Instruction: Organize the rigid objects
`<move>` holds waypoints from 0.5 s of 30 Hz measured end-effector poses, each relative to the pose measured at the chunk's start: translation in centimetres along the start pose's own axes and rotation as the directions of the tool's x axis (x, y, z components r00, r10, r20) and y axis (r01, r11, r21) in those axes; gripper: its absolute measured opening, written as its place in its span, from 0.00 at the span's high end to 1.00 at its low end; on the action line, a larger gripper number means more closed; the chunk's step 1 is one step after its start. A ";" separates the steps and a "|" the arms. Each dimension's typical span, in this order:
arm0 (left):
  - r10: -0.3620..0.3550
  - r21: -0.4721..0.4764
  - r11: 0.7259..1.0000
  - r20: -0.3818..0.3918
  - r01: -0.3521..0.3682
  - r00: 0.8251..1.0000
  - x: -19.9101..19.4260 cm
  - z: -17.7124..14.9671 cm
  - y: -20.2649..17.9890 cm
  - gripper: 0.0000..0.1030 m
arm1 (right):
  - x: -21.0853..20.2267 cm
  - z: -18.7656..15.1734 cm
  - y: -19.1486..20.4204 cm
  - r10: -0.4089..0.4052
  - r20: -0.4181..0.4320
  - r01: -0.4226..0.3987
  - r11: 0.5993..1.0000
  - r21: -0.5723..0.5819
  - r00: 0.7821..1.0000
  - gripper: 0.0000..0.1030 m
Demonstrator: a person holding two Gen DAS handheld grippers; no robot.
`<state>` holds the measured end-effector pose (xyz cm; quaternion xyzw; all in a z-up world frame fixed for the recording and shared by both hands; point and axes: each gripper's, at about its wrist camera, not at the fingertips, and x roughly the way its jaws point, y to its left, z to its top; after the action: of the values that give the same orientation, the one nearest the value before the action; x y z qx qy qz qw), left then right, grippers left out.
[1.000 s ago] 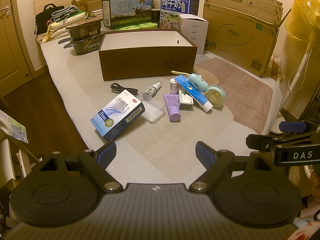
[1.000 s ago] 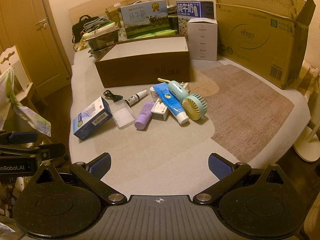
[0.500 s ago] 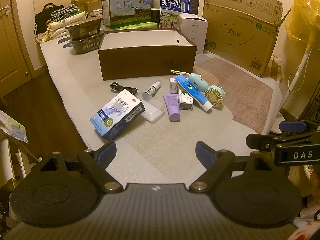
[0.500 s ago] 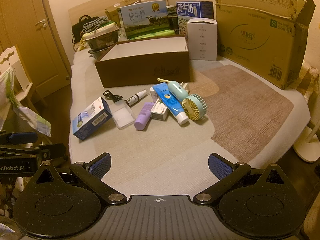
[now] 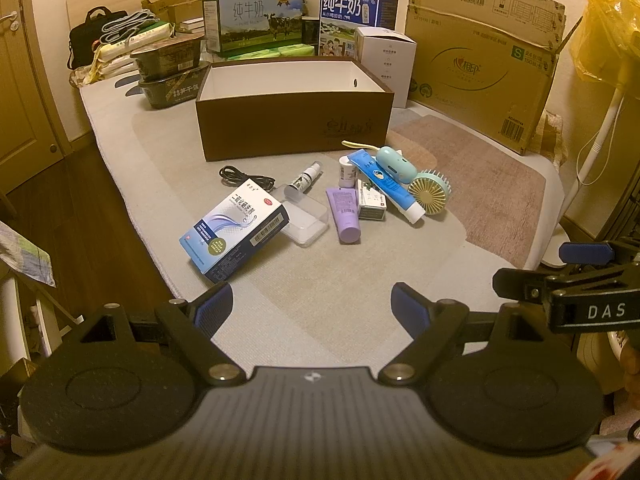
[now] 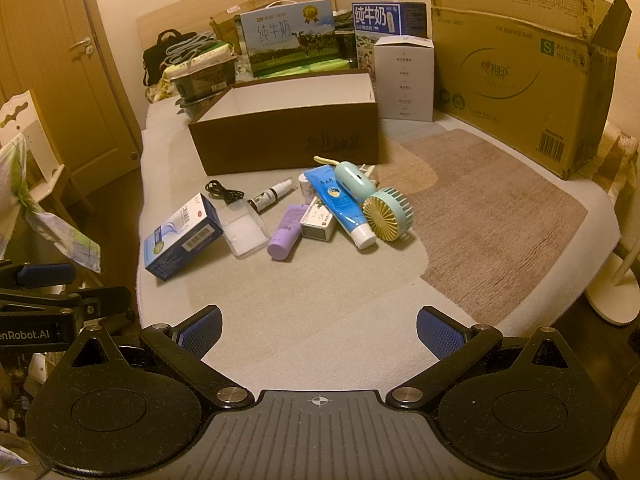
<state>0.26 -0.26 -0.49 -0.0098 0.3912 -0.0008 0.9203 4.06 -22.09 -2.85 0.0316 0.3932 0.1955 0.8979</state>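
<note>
**Nothing boxed yet**

Both claws, left point(image 5: 311, 300) and right point(image 6: 319, 326), hang spread wide and empty at the bed's point(image 6: 320, 300) near edge. Bare cover lies ahead, then the clutter: blue carton point(image 5: 234, 230), purple tube point(image 5: 344, 216), fan point(image 5: 430, 194). Beyond stands the brown box point(image 5: 294, 120), apparently empty. The carton sits near the bed's left edge.

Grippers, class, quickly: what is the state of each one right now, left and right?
Left gripper: open, holding nothing, above the mat's near edge.
Right gripper: open, holding nothing, short of the scattered items.
</note>
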 end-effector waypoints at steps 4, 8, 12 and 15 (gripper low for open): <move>0.000 0.000 1.000 -0.001 0.000 1.000 0.0 0.0 0.0 0.17 | 0.0 0.1 0.0 0.000 -0.001 0.000 1.000 0.001 1.000 0.00; -0.001 0.000 1.000 0.000 0.001 1.000 -0.1 0.0 0.0 0.17 | 0.0 0.1 0.0 0.000 0.000 0.000 1.000 0.000 1.000 0.00; -0.001 0.000 1.000 0.000 0.001 1.000 -0.1 0.0 0.0 0.17 | 0.1 0.2 -0.1 0.000 -0.001 0.000 1.000 0.000 1.000 0.00; 0.000 0.000 1.000 -0.001 0.000 1.000 -0.1 0.0 0.0 0.17 | 0.1 0.1 0.0 0.000 -0.002 0.000 1.000 0.000 1.000 0.00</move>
<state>0.24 -0.22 -0.43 -0.0099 0.3917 -0.0010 0.9200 4.25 -22.00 -2.85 0.0315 0.3940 0.1955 0.8975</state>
